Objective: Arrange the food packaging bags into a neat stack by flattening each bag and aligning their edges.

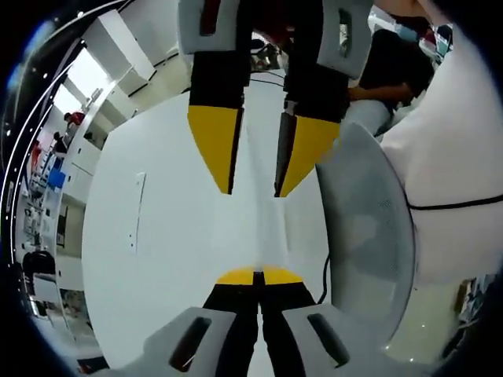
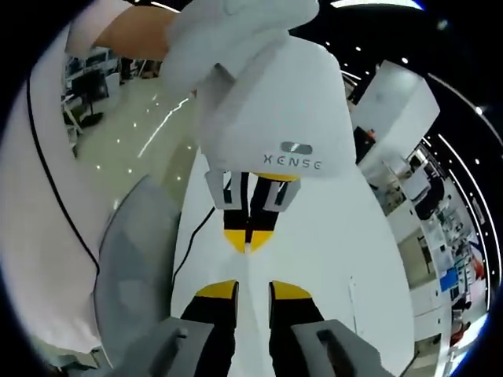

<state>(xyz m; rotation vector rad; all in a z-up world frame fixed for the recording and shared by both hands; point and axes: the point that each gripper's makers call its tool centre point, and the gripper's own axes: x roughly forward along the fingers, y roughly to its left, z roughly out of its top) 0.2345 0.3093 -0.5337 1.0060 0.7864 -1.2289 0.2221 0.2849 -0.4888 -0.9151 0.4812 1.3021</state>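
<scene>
Food packaging bag (image 1: 261,228): I can make out only one candidate, a pale, flat strip on the white desk (image 1: 157,275). It runs lengthwise between the two claws. It is nearly the same colour as the desk, so its edges are uncertain, and I see no other bags to count.

Left claw (image 1: 259,276): yellow tips pressed together at the near end of the strip. I cannot tell whether they nip its edge or just rest shut on it. The right gripper view confirms the tips are closed.

Right claw (image 1: 253,192): jaws spread, one tip on each side of the strip's far end, facing the left claw nose to nose along the same line.

Key relation: the strip's long axis lies on the line joining the two claws, and each claw is at its own end. My judgement is that the right claw must close on its end before any pull along that axis to flatten the bag.

A grey chair (image 1: 369,236) stands beside the desk edge, clear of the work.
</scene>
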